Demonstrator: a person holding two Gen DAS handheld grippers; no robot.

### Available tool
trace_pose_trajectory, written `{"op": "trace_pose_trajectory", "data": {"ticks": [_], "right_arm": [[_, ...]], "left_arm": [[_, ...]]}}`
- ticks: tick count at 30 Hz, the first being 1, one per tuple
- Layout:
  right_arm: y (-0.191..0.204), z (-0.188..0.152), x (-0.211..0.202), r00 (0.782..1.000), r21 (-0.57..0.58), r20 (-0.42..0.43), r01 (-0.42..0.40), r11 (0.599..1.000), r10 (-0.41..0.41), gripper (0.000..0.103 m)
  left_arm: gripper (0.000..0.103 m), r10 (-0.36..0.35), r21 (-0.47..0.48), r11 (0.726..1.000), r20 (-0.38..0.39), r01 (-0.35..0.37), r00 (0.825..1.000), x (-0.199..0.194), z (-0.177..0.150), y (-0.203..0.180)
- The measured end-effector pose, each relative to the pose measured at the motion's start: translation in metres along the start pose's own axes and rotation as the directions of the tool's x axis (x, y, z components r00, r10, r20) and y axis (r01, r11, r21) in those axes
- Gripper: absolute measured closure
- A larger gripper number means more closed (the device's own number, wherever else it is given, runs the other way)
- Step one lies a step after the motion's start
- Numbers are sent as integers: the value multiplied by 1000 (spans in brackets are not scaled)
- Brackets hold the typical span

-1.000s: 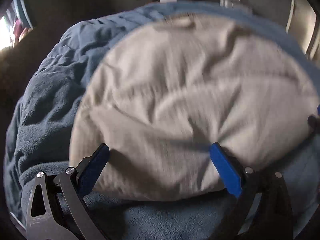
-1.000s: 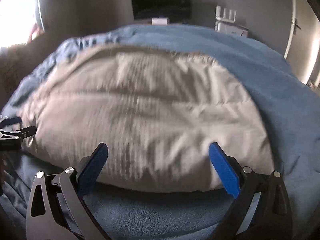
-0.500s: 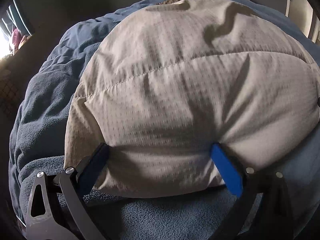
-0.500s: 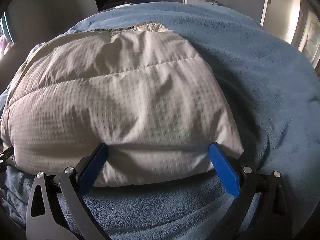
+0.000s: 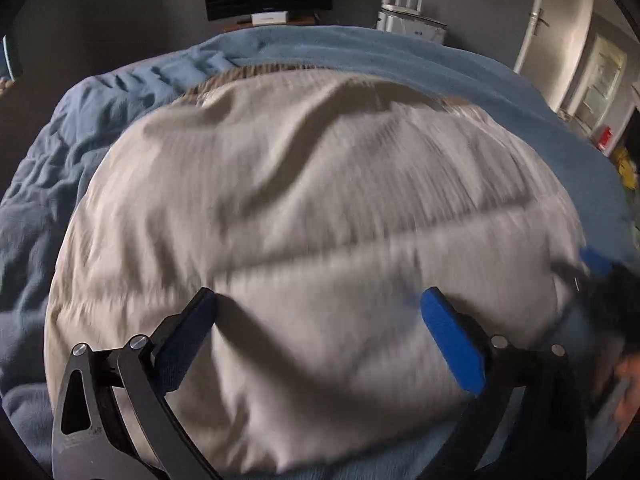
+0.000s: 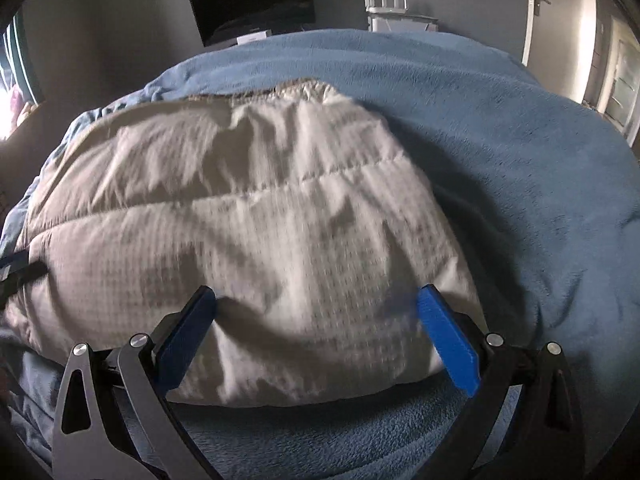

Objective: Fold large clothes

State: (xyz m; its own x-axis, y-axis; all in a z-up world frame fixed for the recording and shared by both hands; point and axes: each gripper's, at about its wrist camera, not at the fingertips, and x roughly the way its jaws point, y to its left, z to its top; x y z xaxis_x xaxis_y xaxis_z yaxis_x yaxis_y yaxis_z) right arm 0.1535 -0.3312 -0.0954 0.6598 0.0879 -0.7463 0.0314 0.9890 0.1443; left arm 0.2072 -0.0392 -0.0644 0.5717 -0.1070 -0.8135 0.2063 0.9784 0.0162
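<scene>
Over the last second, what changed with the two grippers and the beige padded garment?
Both cameras pulled back from the beige padded garment after closing in half a second ago: the TV and far wall show again. Nothing was gripped or released: the left gripper and right gripper stay open at its near edge. The garment remains folded on the blue blanket.

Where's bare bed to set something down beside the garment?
The widest free patch is the blue blanket right of the beige quilted garment, out to the bed's far edge. A rumpled strip lies left of it. Crowded near edge: left gripper, right gripper.
</scene>
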Motion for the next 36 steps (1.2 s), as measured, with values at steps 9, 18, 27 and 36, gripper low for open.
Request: {"op": "trace_pose_trajectory", "data": {"ticks": [9,18,27,36], "right_arm": [[7,0,16,999,1,-38,9,1000,-9,6],[21,15,9,999,-34,12,40,999,-39,7],[23,18,45,995,-47,-100,-18,999,13,6],[24,14,53,995,-60,-102,-19,998,13,6]], "left_arm": [[5,89,-25,996,-66,-90,994,72,109,3],[5,123,-36,992,13,-123,992,101,145,12],[5,119,-21,992,-76,-121,990,124,148,18],[5,105,-22,994,-51,-106,993,131,143,19]]}}
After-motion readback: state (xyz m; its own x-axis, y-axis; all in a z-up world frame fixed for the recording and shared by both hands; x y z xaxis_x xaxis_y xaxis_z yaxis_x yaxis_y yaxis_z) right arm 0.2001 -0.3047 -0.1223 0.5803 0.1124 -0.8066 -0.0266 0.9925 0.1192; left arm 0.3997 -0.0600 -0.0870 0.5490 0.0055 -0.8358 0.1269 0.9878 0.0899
